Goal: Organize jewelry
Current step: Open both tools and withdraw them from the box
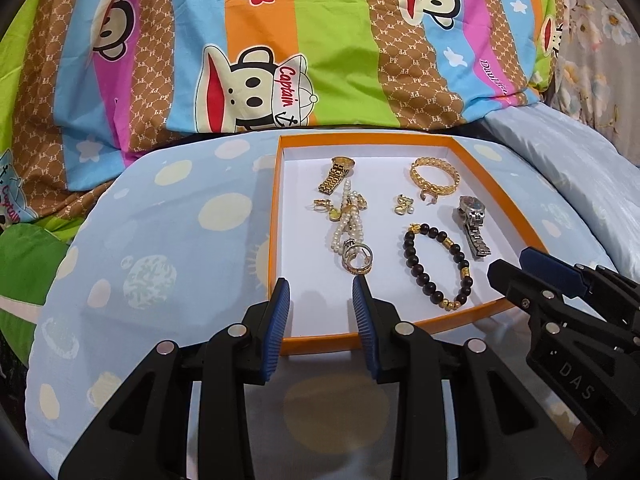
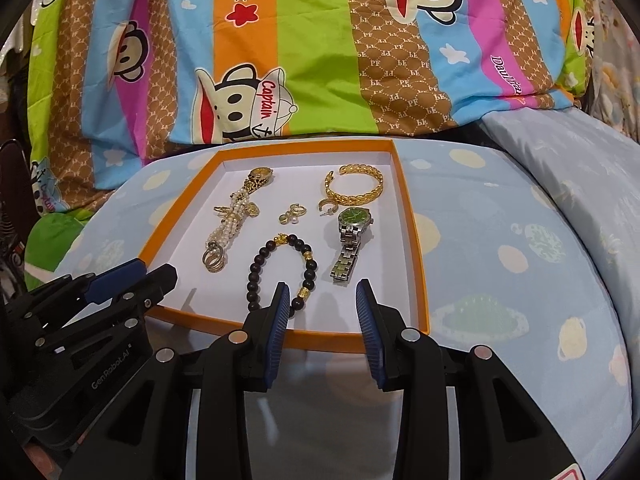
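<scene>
An orange-rimmed white tray lies on a pale blue cushion. In it lie a gold watch, a pearl strand, rings, a gold bangle, small earrings, a silver watch and a dark bead bracelet. My left gripper is open and empty over the tray's near edge, just short of the rings. My right gripper is open and empty at the near edge beside the bead bracelet.
The cushion lies on a bed. A striped cartoon-monkey blanket rises behind the tray. A light blue pillow lies at the right. Each gripper shows at the edge of the other's view.
</scene>
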A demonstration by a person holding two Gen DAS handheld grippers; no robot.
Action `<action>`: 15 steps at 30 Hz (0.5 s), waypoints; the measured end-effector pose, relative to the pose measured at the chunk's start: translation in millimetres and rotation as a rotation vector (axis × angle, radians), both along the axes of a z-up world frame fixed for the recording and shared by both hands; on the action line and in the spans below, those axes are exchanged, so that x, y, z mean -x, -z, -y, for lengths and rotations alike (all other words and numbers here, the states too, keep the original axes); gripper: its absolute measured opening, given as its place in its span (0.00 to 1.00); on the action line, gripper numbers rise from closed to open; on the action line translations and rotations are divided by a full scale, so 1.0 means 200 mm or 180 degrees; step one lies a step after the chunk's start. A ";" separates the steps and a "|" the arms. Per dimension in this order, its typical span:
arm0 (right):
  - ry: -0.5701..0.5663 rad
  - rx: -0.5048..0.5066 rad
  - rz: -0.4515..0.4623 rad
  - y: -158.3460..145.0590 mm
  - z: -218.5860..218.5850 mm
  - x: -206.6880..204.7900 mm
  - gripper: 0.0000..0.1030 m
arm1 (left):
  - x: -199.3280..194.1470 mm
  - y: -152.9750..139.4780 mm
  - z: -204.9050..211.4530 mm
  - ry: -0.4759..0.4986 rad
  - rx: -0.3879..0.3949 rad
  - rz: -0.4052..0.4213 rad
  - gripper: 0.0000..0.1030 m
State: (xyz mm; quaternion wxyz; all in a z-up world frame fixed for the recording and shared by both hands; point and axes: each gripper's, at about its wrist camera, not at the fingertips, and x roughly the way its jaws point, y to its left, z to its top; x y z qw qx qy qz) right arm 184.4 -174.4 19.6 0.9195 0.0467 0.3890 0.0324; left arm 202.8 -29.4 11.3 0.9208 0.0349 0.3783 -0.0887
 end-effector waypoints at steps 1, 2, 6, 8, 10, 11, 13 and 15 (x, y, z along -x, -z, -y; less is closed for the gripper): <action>-0.0004 -0.0010 -0.0003 0.00 0.00 0.02 0.34 | 0.03 0.00 -0.01 0.0002 0.0004 -0.0001 0.30; -0.0007 -0.0013 -0.0005 0.00 0.00 0.04 0.34 | 0.04 0.00 -0.01 0.0003 0.0002 -0.0002 0.30; 0.0000 -0.0005 -0.0001 -0.01 -0.02 0.11 0.34 | 0.10 -0.01 -0.02 0.0004 -0.0005 -0.0001 0.30; -0.0002 -0.0018 0.0010 -0.02 -0.03 0.14 0.35 | 0.12 -0.01 -0.02 0.0020 -0.0007 -0.0005 0.30; 0.0005 -0.0007 0.0033 -0.03 -0.03 0.16 0.35 | 0.13 -0.02 -0.02 0.0026 0.0028 -0.0005 0.30; 0.0016 -0.0013 0.0046 -0.04 -0.04 0.17 0.34 | 0.15 -0.03 -0.02 0.0024 0.0033 0.0010 0.30; 0.0090 -0.0050 0.0117 -0.06 -0.03 0.21 0.36 | 0.18 -0.05 -0.02 -0.0001 0.0025 0.0049 0.30; 0.0184 -0.0056 0.0236 -0.09 -0.02 0.26 0.44 | 0.20 -0.06 -0.02 -0.0008 0.0034 0.0083 0.31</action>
